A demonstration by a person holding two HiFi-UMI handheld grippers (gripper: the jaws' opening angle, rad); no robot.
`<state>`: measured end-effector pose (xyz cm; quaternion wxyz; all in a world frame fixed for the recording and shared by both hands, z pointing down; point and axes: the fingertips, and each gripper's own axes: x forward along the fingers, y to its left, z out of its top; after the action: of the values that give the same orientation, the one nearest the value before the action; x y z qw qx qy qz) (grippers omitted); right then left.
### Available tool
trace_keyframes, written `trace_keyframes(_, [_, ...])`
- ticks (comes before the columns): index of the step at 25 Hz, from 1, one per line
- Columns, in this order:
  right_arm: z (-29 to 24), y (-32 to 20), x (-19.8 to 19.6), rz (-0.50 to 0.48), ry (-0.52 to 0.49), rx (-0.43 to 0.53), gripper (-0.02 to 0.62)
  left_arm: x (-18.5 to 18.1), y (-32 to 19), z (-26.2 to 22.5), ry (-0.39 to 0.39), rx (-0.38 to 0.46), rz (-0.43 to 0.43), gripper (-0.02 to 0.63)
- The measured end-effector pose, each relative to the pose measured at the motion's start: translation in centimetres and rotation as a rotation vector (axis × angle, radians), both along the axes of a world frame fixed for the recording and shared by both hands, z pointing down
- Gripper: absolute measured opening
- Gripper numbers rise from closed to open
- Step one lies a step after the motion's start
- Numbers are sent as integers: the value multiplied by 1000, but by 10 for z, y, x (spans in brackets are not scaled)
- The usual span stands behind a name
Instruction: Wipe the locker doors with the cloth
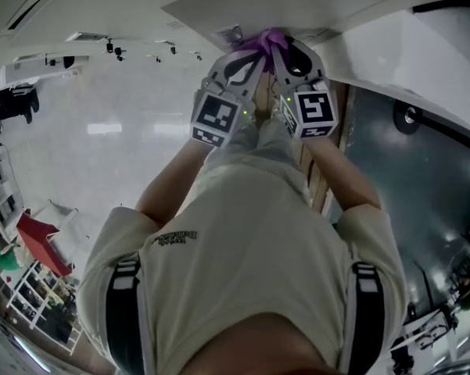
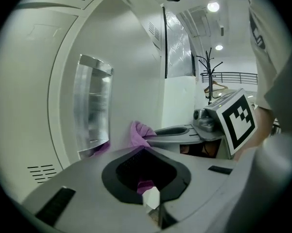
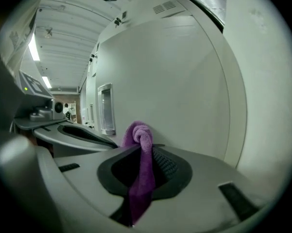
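The purple cloth (image 1: pixel 266 38) is bunched between both grippers and pressed against the white locker door (image 1: pixel 297 2) above me. My left gripper (image 1: pixel 252 59) is shut on one end of it; in the left gripper view the cloth (image 2: pixel 140 131) pokes out past the gripper's (image 2: pixel 145 147) tips. My right gripper (image 1: pixel 279 53) is shut on the other end. In the right gripper view the cloth (image 3: pixel 139 132) bulges at the gripper's (image 3: pixel 142 148) tips and hangs down through the jaw opening. The door (image 3: pixel 184 81) stands just behind it.
A metal recessed handle (image 2: pixel 92 106) and vent slots (image 2: pixel 41 171) sit on the locker door left of the cloth. More lockers (image 3: pixel 104 108) run along the row. A dark glossy panel (image 1: pixel 407 178) lies to my right. Shelves and a red item (image 1: pixel 39 244) stand at the lower left.
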<state>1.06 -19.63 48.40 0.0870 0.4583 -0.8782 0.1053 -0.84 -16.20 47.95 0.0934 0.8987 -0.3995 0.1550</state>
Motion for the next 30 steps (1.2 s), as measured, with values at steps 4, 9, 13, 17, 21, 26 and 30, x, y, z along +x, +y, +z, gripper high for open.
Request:
trace_keyframes(4, [2, -12, 35, 106, 15, -1, 48, 16, -4, -8, -33, 75, 25, 0])
trace_keyframes(9, [9, -25, 85, 258, 30, -10, 48, 38, -1, -10, -21, 62, 82, 0])
trace_keyframes(13, [11, -26, 90, 289, 43, -1, 46, 51, -4, 2, -13, 25, 115, 0])
trace_keyframes(17, [12, -28, 89, 309, 34, -2, 46, 58, -8, 7, -15, 15, 138, 0])
trace_keyframes(21, [12, -28, 90, 313, 33, -1, 46, 59, -10, 5, -11, 16, 148, 0])
trace_keyframes(26, [10, -24, 90, 300, 6, -10, 46, 59, -8, -1, -5, 19, 148, 0])
trace_keyframes(30, [-3, -19, 87, 281, -5, 9, 46, 57, -7, -10, 3, 30, 143, 0])
